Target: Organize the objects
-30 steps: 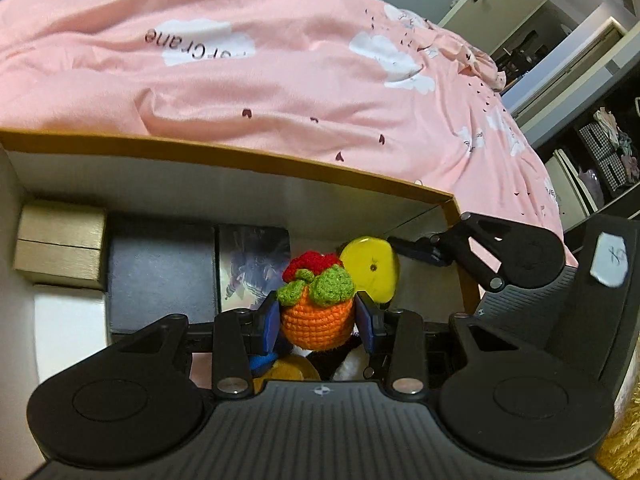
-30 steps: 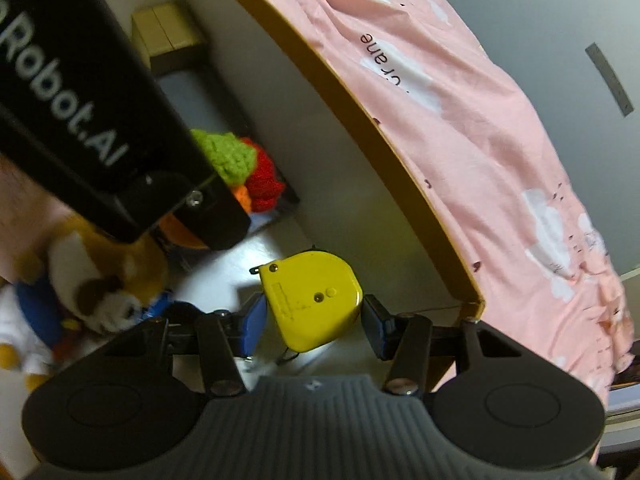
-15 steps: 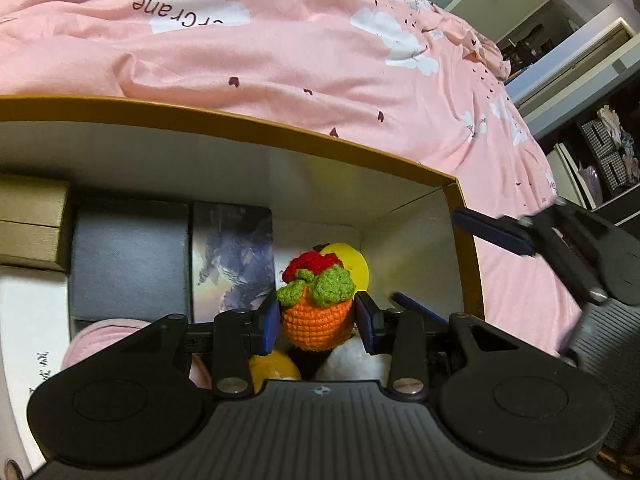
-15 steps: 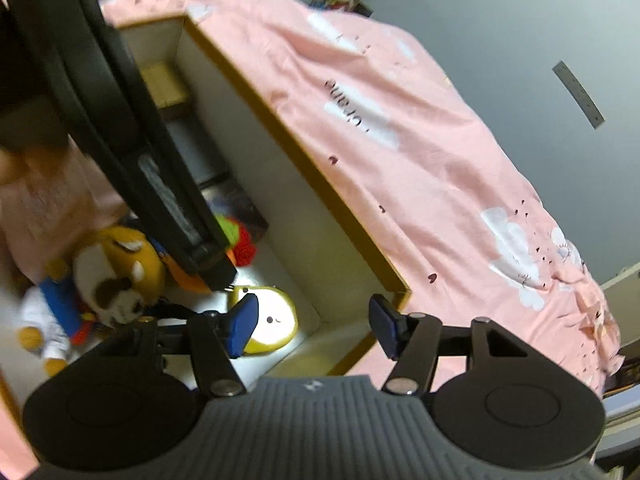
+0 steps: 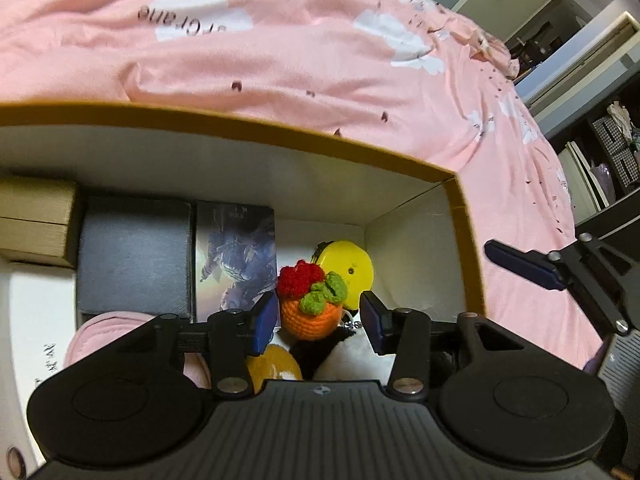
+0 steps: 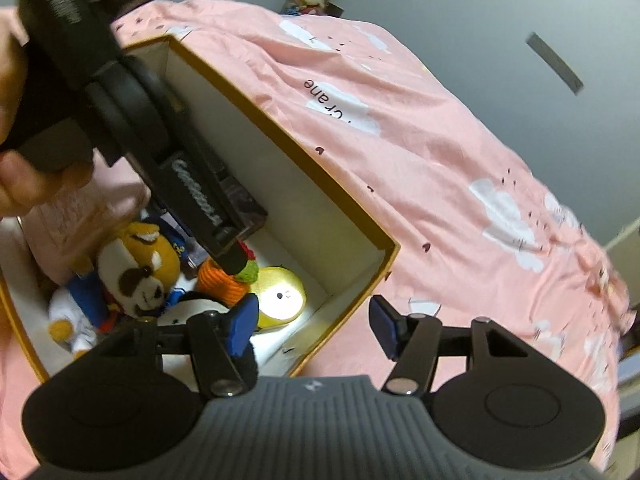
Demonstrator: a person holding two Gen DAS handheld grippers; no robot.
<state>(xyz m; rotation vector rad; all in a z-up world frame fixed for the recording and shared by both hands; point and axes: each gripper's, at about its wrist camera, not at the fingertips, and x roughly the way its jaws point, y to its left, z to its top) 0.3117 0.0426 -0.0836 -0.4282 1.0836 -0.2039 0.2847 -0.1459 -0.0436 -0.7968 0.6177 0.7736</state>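
Observation:
A crocheted orange pot [image 5: 310, 314] with red and green yarn on top sits in the gold-rimmed box [image 5: 248, 128], between the blue pads of my left gripper [image 5: 318, 322]. The pads stand apart from it, so the left gripper is open. A yellow tape measure [image 5: 348, 272] lies behind it in the box's corner. In the right wrist view the pot [image 6: 218, 280] and tape measure [image 6: 280, 298] lie near the box corner [image 6: 390, 246]. My right gripper [image 6: 312, 326] is open and empty above the box's rim.
The box also holds a tan box [image 5: 36, 220], a black box [image 5: 132, 256], a picture box [image 5: 236, 264], a pink pouch [image 5: 100, 336] and plush toys [image 6: 136, 268]. The box rests on a pink bedspread [image 5: 320, 48]. Shelves [image 5: 604, 136] stand at right.
My left gripper has opened and let go of the crocheted pot. My right gripper, having dropped the tape measure, has drawn back up and out of the box.

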